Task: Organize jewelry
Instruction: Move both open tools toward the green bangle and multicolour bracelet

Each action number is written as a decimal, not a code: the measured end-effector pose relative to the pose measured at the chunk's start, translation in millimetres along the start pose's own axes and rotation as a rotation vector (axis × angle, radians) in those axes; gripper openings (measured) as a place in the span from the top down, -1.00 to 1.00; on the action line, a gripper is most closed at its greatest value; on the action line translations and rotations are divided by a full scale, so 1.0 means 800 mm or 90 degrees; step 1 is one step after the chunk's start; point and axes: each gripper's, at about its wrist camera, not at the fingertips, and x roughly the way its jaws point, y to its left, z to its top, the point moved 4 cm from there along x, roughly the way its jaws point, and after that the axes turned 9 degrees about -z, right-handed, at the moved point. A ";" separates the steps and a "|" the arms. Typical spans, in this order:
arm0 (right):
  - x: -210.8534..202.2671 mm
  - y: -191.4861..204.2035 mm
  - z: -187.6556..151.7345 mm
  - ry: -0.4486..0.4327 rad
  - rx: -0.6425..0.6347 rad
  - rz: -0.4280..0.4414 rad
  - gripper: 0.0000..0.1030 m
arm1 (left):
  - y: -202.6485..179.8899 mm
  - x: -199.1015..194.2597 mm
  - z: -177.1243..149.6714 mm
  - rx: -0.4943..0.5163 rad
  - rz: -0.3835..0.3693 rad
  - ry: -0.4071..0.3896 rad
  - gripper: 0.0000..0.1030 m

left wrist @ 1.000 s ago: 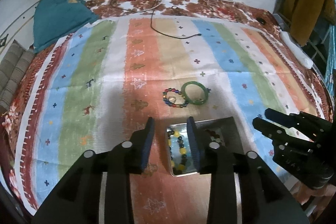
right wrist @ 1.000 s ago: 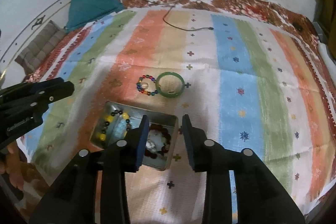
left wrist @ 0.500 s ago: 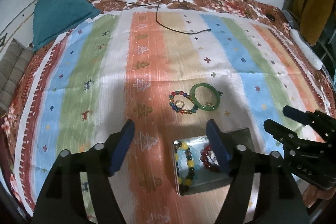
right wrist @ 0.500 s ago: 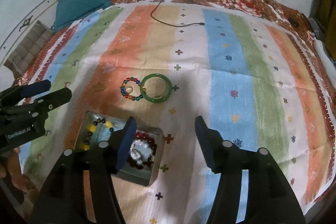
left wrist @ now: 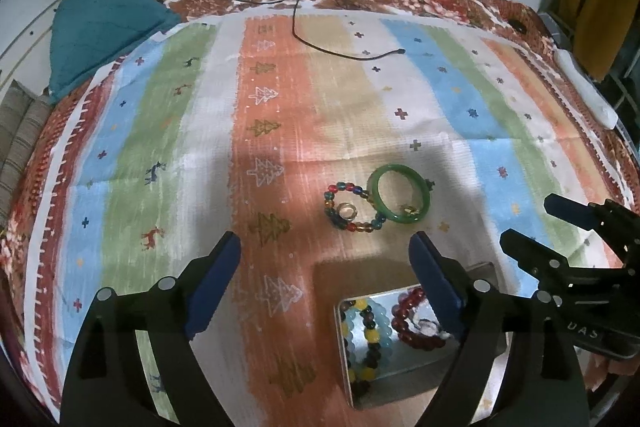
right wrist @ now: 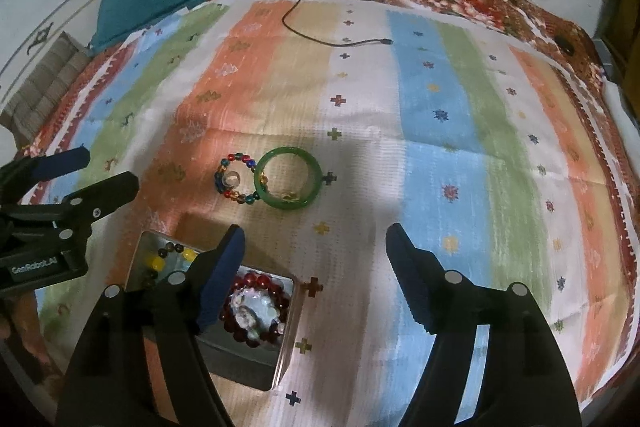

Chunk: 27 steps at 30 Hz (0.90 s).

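A green bangle (left wrist: 400, 169) (right wrist: 316, 179) lies on the striped cloth, touching a multicoloured bead bracelet (left wrist: 348, 185) (right wrist: 236, 158) with a small ring (left wrist: 347, 211) inside it. Nearer me is an open metal tin (left wrist: 340, 327) (right wrist: 290, 319). It holds a dark red bead bracelet (left wrist: 412, 323) (right wrist: 256, 283) and a yellow, blue and black one (left wrist: 366, 327). My left gripper (left wrist: 324, 238) (right wrist: 110, 167) hovers short of the loose pieces, its jaws opening with nothing between them. My right gripper (right wrist: 316, 230) (left wrist: 528, 219) hovers beside the tin, also opening and holding nothing.
A teal cloth (left wrist: 100, 23) lies at the far left corner and a black cable (left wrist: 340, 55) trails across the far end of the cloth. There is a striped cushion (left wrist: 20, 131) at the left and a white bar (left wrist: 584, 87) along the right edge.
Both pairs of jaws have spread from narrow to wide. Both grippers have moved forward and lower over the cloth, so the tin now sits nearer the bottom of each view.
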 end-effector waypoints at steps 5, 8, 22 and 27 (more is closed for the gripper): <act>0.020 -0.003 0.007 0.016 0.007 -0.003 -0.43 | 0.013 0.021 0.004 -0.013 0.004 0.020 -0.65; 0.032 -0.006 0.010 0.026 0.011 -0.005 -0.43 | 0.020 0.031 0.007 -0.013 0.013 0.028 -0.65; 0.064 -0.007 0.024 0.045 0.010 -0.008 -0.43 | 0.032 0.068 0.024 0.000 0.019 0.051 -0.65; 0.076 -0.007 0.027 0.052 0.009 -0.014 -0.43 | 0.040 0.085 0.026 0.001 0.019 0.067 -0.65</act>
